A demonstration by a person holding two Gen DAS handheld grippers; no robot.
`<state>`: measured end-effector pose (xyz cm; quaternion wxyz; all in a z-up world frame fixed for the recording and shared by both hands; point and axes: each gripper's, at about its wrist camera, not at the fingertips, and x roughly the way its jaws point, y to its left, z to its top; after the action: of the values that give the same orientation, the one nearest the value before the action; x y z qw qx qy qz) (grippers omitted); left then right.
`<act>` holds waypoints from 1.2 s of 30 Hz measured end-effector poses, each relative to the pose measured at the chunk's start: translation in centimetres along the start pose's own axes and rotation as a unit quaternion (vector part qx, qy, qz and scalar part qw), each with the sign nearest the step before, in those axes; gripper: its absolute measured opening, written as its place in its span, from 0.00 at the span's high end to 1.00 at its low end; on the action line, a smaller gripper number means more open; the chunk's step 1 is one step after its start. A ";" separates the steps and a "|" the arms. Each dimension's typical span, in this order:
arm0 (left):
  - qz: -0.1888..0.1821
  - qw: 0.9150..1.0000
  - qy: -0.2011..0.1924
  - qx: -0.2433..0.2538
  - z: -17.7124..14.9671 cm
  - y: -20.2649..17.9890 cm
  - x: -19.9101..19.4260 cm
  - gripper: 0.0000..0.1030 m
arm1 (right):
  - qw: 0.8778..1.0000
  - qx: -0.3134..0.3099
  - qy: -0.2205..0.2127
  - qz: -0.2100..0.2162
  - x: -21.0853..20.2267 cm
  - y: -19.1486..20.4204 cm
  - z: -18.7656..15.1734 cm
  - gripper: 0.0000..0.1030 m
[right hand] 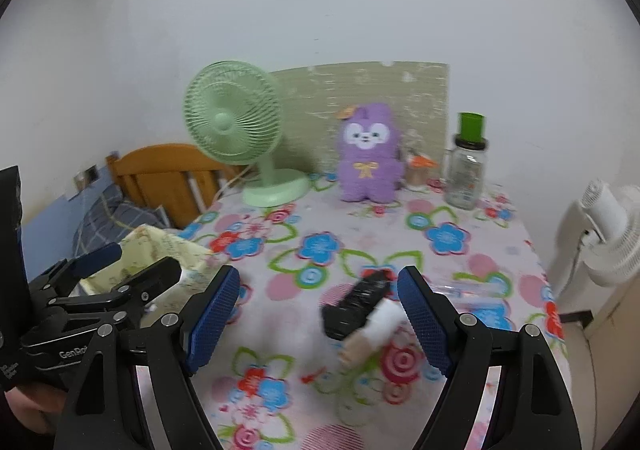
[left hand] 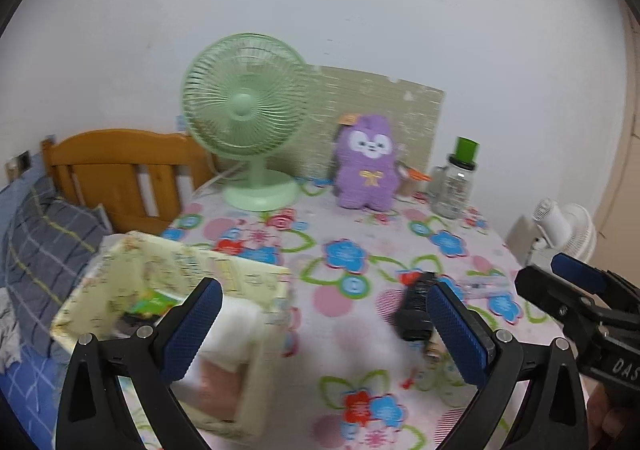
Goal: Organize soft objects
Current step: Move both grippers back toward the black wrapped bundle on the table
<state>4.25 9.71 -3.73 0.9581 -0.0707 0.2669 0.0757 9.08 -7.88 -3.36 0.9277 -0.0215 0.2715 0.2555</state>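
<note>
Both grippers hovering over the floral-cloth table (left hand: pixel 360 330), jaws spread, nothing held.

Left gripper (left hand: pixel 324 330) is sitting with jaws wide apart; the cream fabric-lined square basket (left hand: pixel 168 290) is lying just behind its left jaw, something white and soft inside. Right gripper (right hand: pixel 320 320) is also gaping, a black ribbed rectangular object (right hand: pixel 356 304) and a beige-white tube (right hand: pixel 370 334) showing between its jaws. The fluffy purple plush bunny (right hand: pixel 370 154) is standing upright well beyond both. Risk: plush compressing and slipping, or jaws clipping the hard clear bottle with green cap (right hand: pixel 466 166) beside it.
</note>
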 end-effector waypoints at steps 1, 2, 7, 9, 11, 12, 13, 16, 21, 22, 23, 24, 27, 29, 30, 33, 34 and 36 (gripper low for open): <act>-0.003 1.000 0.000 0.005 -0.1 -0.5 0.2 0.00 | 1.000 0.005 0.000 -0.004 -0.1 -0.5 -0.1 0.19; -0.007 1.000 0.000 0.014 -0.2 -1.2 0.5 0.00 | 1.000 0.012 -0.001 -0.008 -0.3 -1.3 -0.1 0.19; -0.029 0.998 0.013 0.046 -0.8 -3.9 1.8 0.00 | 0.999 0.028 -0.002 -0.027 -1.0 -3.6 -0.6 0.19; -0.040 0.998 0.020 0.049 -0.9 -4.6 2.5 0.00 | 0.999 0.033 -0.001 -0.031 -1.0 -4.3 -0.9 0.19; -0.045 0.997 0.026 0.055 -1.1 -5.5 3.1 0.00 | 0.999 0.036 0.001 -0.032 -0.9 -4.8 -1.0 0.19; -0.048 0.997 0.029 0.058 -1.2 -5.8 3.4 0.00 | 0.999 0.038 0.002 -0.033 -0.8 -5.1 -1.2 0.19; -0.050 0.996 0.032 0.061 -1.3 -6.2 3.8 0.00 | 0.999 0.039 0.004 -0.034 -0.8 -5.4 -1.3 0.19; -0.055 0.995 0.045 0.073 -1.9 -7.4 5.0 0.00 | 0.998 0.045 0.007 -0.037 -0.5 -6.2 -1.6 0.19; -0.084 0.988 0.100 0.083 -3.3 -8.9 7.7 0.00 | 0.997 0.060 0.015 -0.044 0.3 -8.1 -2.2 0.19; -0.085 0.987 0.109 0.080 -3.6 -9.1 8.1 0.00 | 0.997 0.062 0.016 -0.045 0.4 -8.3 -2.3 0.19; -0.082 0.986 0.119 0.077 -3.8 -9.3 8.6 0.00 | 0.997 0.065 0.017 -0.046 0.6 -8.7 -2.5 0.19; -0.082 0.986 0.128 0.075 -4.0 -9.3 9.1 0.00 | 0.997 0.067 0.019 -0.046 0.8 -8.9 -2.6 0.19; -0.070 0.984 0.150 0.068 -4.5 -9.5 10.5 0.00 | 0.996 0.072 0.024 -0.046 1.4 -9.6 -2.8 0.19; -0.069 0.983 0.159 0.067 -4.8 -9.5 11.3 0.00 | 0.996 0.074 0.027 -0.046 1.8 -9.9 -3.0 0.19; -0.072 0.982 0.159 0.069 -4.9 -9.6 11.5 0.00 | 0.996 0.076 0.028 -0.046 2.0 -10.1 -3.1 0.19; -0.081 0.980 0.166 0.075 -5.4 -9.9 12.4 0.00 | 0.995 0.082 0.033 -0.045 2.6 -10.6 -3.4 0.19; -0.086 0.979 0.169 0.074 -5.5 -10.0 12.6 0.00 | 0.995 0.084 0.034 -0.045 2.8 -10.8 -3.5 0.19; -0.099 0.975 0.185 0.070 -5.9 -10.3 13.1 0.00 | 0.995 0.087 0.037 -0.045 3.1 -11.0 -3.6 0.19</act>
<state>14.28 0.04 -14.59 0.8976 -0.0427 0.4356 -0.0531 14.88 -16.63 -9.14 0.9258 0.0375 0.3254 0.1884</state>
